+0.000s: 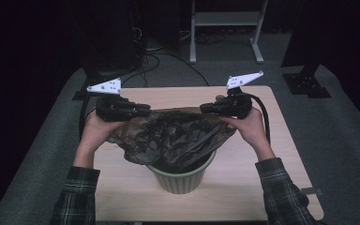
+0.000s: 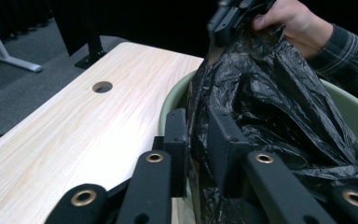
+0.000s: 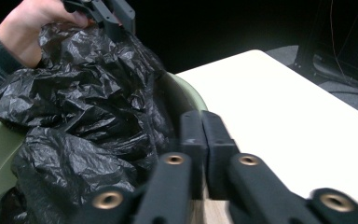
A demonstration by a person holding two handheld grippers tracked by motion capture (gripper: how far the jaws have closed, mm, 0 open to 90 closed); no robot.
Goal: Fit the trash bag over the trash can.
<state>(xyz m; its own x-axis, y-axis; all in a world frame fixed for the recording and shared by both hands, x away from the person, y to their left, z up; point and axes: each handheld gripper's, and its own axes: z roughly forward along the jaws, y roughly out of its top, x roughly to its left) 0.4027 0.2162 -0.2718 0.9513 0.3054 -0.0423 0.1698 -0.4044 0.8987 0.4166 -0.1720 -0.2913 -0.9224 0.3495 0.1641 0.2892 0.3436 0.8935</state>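
Two tongs are seen: the left tongs point(image 2: 196, 140) are clamped on the black bag point(image 1: 178, 136), the right tongs point(image 3: 204, 140) fully closed.

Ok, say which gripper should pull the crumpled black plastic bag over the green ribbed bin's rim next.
Likely left. The left gripper has the crumpled black plastic bag pinched between its jaws by the green ribbed bin's rim; the right gripper is shut beside it.

The black bag point(image 1: 178, 136) hides the green bin's point(image 1: 183, 180) inside and most of its rim.
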